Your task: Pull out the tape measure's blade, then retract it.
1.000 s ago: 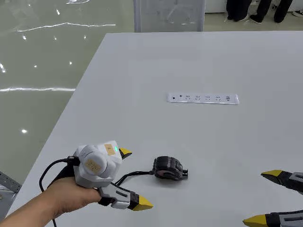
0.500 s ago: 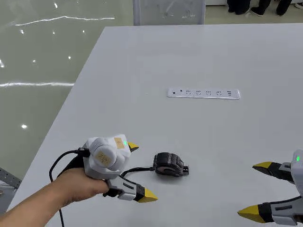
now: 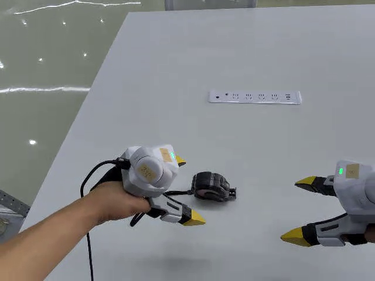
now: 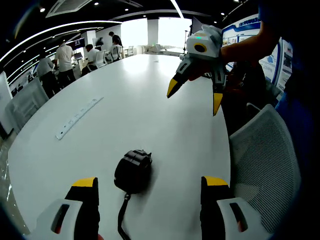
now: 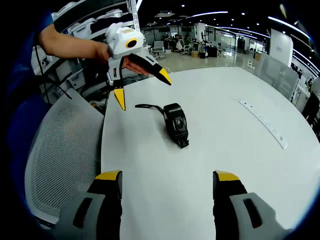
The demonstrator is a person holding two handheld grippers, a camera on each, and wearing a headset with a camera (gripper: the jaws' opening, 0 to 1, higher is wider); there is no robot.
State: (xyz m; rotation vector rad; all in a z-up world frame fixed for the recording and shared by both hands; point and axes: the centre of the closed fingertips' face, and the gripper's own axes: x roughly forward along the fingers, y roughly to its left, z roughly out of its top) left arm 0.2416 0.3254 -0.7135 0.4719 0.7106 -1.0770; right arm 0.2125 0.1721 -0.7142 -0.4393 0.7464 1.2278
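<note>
Left tool (image 3: 187, 189) hovers with jaws spread wide, just beside the black tape measure (image 3: 210, 186) lying on the white surface (image 3: 234, 140) — blade seemingly wound in. Right tool (image 3: 297, 209) — jaws likewise apart — hangs well away.

We see bare table (image 3: 263, 170) between tape measure (image 3: 212, 187) and right gripper (image 3: 291, 209); the power strip (image 3: 255, 97) lies well apart.
</note>
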